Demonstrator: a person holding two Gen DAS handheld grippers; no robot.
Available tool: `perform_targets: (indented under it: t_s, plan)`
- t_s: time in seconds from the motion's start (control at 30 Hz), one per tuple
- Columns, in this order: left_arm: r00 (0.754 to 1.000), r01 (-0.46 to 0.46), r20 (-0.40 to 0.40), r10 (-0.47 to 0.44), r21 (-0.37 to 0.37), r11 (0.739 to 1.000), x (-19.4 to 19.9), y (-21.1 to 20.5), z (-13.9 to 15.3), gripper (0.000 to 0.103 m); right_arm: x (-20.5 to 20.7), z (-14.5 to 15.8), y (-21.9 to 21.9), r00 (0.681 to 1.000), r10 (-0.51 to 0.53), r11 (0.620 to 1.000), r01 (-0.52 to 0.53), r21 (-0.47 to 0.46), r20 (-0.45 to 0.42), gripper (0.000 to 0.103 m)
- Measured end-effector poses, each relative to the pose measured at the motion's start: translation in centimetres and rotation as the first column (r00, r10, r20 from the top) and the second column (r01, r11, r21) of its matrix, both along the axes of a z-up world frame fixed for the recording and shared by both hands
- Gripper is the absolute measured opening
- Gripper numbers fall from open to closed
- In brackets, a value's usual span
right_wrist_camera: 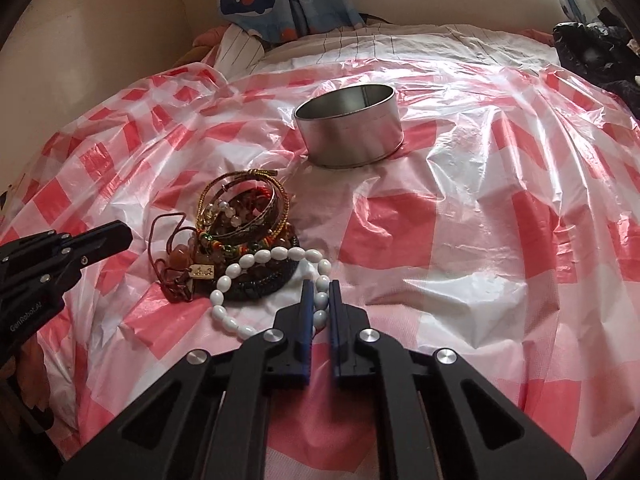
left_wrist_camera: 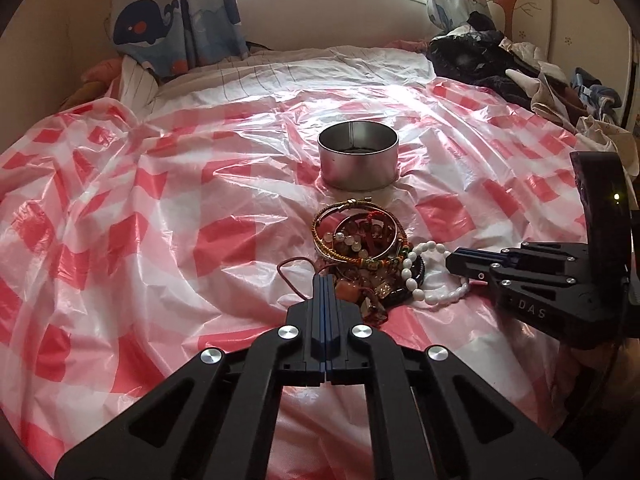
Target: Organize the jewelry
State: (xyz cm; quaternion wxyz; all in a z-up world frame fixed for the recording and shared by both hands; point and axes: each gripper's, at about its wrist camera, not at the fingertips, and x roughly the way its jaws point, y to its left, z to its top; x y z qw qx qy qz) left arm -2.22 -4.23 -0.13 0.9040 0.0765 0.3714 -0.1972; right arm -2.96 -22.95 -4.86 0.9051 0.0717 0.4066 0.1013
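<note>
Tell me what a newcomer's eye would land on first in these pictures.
First the tangled heap of bracelets in the middle of the red-and-white checked plastic sheet, with a white bead bracelet looped at its near edge. Just beyond the heap stands an open round metal tin. The right gripper has its fingers astride the white beads, while the left gripper, shut, points at the heap from the other side.

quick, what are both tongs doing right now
Left tongs: closed, holding nothing, tips at the jewelry pile.
Right tongs: slightly open around the white bead bracelet, not clamped on it.
</note>
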Motion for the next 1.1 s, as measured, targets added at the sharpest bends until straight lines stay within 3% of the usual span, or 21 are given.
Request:
perform_targets:
  t_s: [0.07,0.13,0.2,0.23,0.27,0.3,0.33,0.37,0.47,0.53,0.73,0.83,0.93,0.97,1.0,1.03,1.07,1.1]
  plan:
    - [1.0,0.006,-0.027,-0.006,-0.015,1.0,0.4,-0.1,-0.3,0.011,-0.3,0.5,-0.3,1.0,-0.009,1.0,0.008,0.019,0.018,0.008]
    - [0.999,0.003,-0.042,-0.003,-0.009,1.0,0.9,-0.5,-0.9,0.06,-0.6,0.9,-0.7,0.999,-0.021,0.999,0.02,0.04,0.035,0.008]
    - [1.0,0.001,-0.024,-0.001,0.004,1.0,1.2,-1.0,-1.4,0.063,-0.8,1.3,-1.1,0.998,-0.026,0.997,0.023,0.068,0.049,0.008]
    - [1.0,0.004,-0.023,-0.003,0.017,1.0,1.5,-1.4,-1.6,0.061,-0.8,1.4,-1.2,0.998,-0.027,0.997,0.024,0.075,0.051,0.008]
    - [1.0,0.013,-0.02,-0.013,0.021,1.0,1.7,-1.8,-1.8,0.053,-0.7,1.5,-1.2,0.998,-0.027,0.996,0.023,0.083,0.051,0.008]
    - [0.999,0.034,-0.031,-0.033,0.044,0.998,2.0,-2.3,-2.1,0.019,-0.7,1.5,-1.3,0.998,-0.026,0.995,0.021,0.095,0.05,0.008]
    - [0.999,0.044,-0.036,-0.041,0.094,0.995,2.3,-3.0,-2.5,0.004,-0.8,1.6,-1.4,0.998,-0.026,0.994,0.021,0.105,0.05,0.008]
    - [0.998,0.047,-0.034,-0.044,0.115,0.992,2.4,-3.2,-2.6,0.0,-0.7,1.7,-1.5,0.998,-0.026,0.993,0.02,0.115,0.052,0.008]
    - [0.997,0.059,-0.06,-0.055,0.079,0.995,2.2,-2.8,-1.9,0.0,-0.8,2.4,-2.1,0.997,-0.029,0.988,0.017,0.156,0.071,0.008]
    - [0.995,0.072,-0.063,-0.071,0.016,0.997,1.8,-2.1,-0.6,0.0,-0.9,3.0,-2.3,0.995,-0.03,0.984,0.013,0.177,0.092,0.008]
    - [0.994,0.101,-0.03,-0.105,-0.11,0.989,2.1,-1.0,3.2,0.0,-1.0,5.0,-2.8,0.989,-0.035,0.974,0.0,0.228,0.147,0.008]
    - [0.996,0.089,-0.02,-0.092,-0.108,0.99,3.3,-1.0,4.1,0.0,-0.4,6.1,-3.2,0.985,-0.037,0.972,-0.003,0.233,0.17,0.008]
    - [0.994,0.083,-0.068,-0.09,-0.099,0.992,4.3,-0.5,3.6,0.001,-0.1,6.8,-3.7,0.982,-0.045,0.971,-0.001,0.24,0.185,0.008]
    - [0.991,0.094,-0.085,-0.1,-0.07,0.993,4.3,-0.6,2.9,0.004,0.0,6.9,-3.9,0.981,-0.045,0.971,-0.001,0.241,0.187,0.008]
    - [0.989,0.105,-0.104,-0.109,-0.042,0.994,4.3,-0.8,2.1,0.025,0.0,6.8,-4.0,0.981,-0.047,0.97,0.0,0.243,0.187,0.008]
    - [0.987,0.108,-0.118,-0.109,-0.014,0.994,4.2,-1.0,1.2,0.058,0.0,6.7,-4.1,0.982,-0.048,0.969,0.001,0.247,0.185,0.008]
    - [0.988,0.103,-0.117,-0.101,0.013,0.995,4.0,-1.3,0.5,0.069,0.0,6.5,-4.2,0.982,-0.05,0.968,0.002,0.253,0.181,0.008]
    - [0.989,0.105,-0.109,-0.099,0.053,0.993,3.8,-1.7,-0.2,0.072,0.1,6.2,-4.3,0.983,-0.049,0.966,0.003,0.259,0.175,0.008]
